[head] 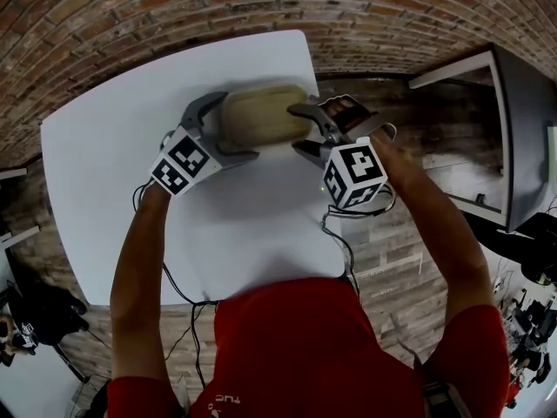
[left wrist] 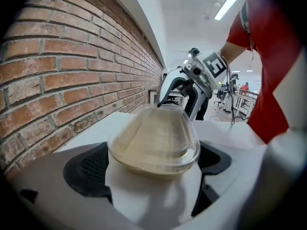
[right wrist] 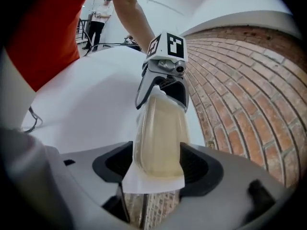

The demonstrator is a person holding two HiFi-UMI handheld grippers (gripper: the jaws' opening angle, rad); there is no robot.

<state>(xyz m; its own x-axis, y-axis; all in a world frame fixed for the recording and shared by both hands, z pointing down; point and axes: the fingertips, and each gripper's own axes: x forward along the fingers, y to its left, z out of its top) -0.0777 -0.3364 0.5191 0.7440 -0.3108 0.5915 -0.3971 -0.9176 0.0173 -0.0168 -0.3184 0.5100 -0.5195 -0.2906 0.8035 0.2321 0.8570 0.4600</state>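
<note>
Clear tub held between left gripper and right gripper.

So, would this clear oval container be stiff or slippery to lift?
Likely stiff: the clear container spans left gripper and right gripper without sagging. Its glossy plastic may slip. The beige filling probably adds weight.
</note>
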